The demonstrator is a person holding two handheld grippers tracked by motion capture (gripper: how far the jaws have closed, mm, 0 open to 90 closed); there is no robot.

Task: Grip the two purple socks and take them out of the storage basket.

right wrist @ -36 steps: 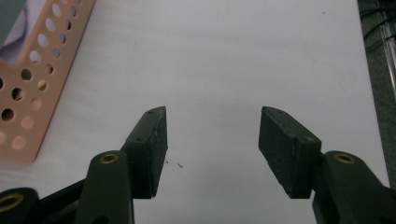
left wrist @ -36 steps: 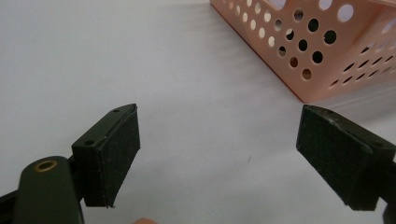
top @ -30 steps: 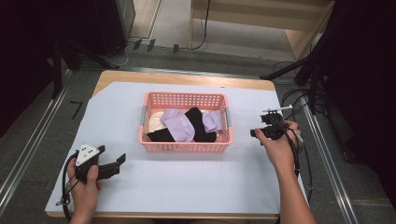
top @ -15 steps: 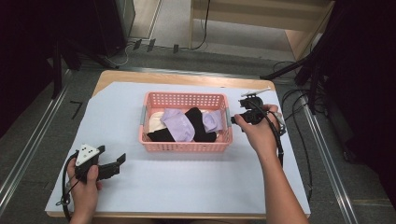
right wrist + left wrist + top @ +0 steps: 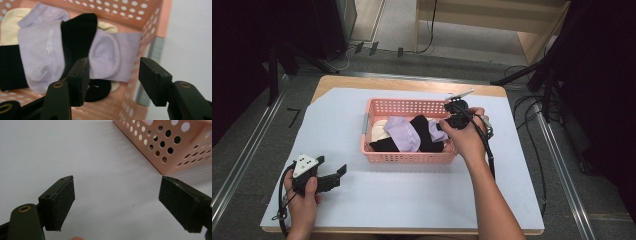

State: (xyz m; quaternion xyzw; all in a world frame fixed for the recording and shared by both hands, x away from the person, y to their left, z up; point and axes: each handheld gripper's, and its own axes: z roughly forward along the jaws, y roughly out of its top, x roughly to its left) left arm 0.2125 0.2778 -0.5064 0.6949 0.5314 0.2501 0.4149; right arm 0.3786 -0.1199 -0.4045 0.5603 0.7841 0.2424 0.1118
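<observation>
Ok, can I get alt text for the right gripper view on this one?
The right tool, jaws open and empty, hangs over one end of a pink perforated basket. Inside lie lilac socks, black socks and cream ones, the nearest lilac sock just beyond the jaws.

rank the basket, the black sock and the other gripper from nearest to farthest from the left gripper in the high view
1. Basket: its near wall lies up and right of the left gripper.
2. Black sock: inside the basket, toward its right half.
3. Right gripper: over the basket's far right corner.

Illegible white print on lilac sock (image 5: 41, 47)
</observation>
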